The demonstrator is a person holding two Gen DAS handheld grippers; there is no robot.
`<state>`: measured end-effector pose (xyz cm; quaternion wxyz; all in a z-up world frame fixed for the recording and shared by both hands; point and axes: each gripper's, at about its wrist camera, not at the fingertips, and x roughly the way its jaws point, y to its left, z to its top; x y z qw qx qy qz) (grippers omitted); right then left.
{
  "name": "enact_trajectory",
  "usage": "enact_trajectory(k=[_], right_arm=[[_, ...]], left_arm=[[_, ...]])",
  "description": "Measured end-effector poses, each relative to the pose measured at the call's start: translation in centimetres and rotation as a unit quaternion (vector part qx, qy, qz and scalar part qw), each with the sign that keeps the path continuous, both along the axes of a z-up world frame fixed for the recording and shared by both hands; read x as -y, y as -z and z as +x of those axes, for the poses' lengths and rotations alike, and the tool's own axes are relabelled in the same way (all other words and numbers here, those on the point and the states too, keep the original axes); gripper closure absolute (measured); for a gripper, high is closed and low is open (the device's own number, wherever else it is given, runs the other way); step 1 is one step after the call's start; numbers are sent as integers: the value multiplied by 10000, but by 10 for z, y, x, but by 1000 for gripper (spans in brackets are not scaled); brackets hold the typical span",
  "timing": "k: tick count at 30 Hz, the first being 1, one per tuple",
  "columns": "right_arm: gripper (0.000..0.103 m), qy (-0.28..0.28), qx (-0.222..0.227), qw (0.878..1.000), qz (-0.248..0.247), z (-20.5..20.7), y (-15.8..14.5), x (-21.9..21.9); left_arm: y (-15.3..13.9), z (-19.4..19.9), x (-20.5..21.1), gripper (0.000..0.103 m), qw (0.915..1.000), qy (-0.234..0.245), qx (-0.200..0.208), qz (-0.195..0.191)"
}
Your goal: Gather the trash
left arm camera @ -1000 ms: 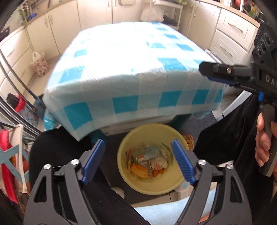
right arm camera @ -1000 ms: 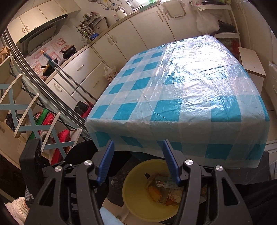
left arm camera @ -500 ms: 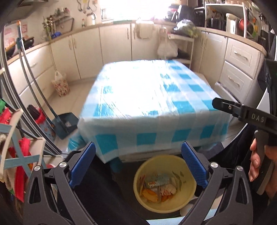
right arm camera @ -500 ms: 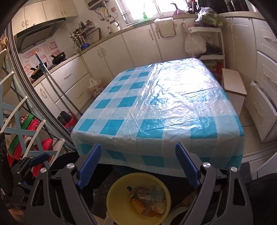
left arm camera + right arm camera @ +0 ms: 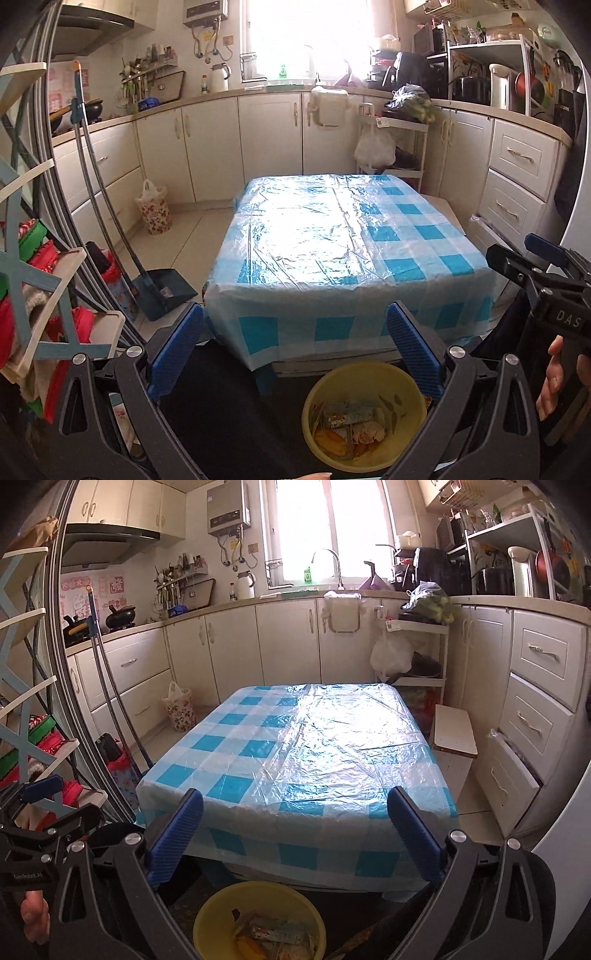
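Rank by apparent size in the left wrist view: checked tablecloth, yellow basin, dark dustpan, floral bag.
1. checked tablecloth, largest by far.
2. yellow basin, though it sits nearest the camera, which inflates it.
3. dark dustpan.
4. floral bag, near the dustpan's size and farther off, so that order is unsure.

A low table (image 5: pixel 347 251) stands mid-kitchen under a blue-checked cloth (image 5: pixel 236 753) and clear plastic. A yellow trash basin (image 5: pixel 364 410) sits on the floor at its near edge.

Wrappers (image 5: pixel 352 428) in yellow bin (image 5: pixel 410 391) — on floor
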<state>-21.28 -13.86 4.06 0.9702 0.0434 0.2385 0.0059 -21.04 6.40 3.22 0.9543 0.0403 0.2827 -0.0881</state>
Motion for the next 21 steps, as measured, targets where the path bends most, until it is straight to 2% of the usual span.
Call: enact_trajectory(k=[21], right_arm=[[7, 323, 600, 9976, -73, -43, -14, 2]], left_arm=[[4, -8, -19, 7, 9982, -543, 252, -82]])
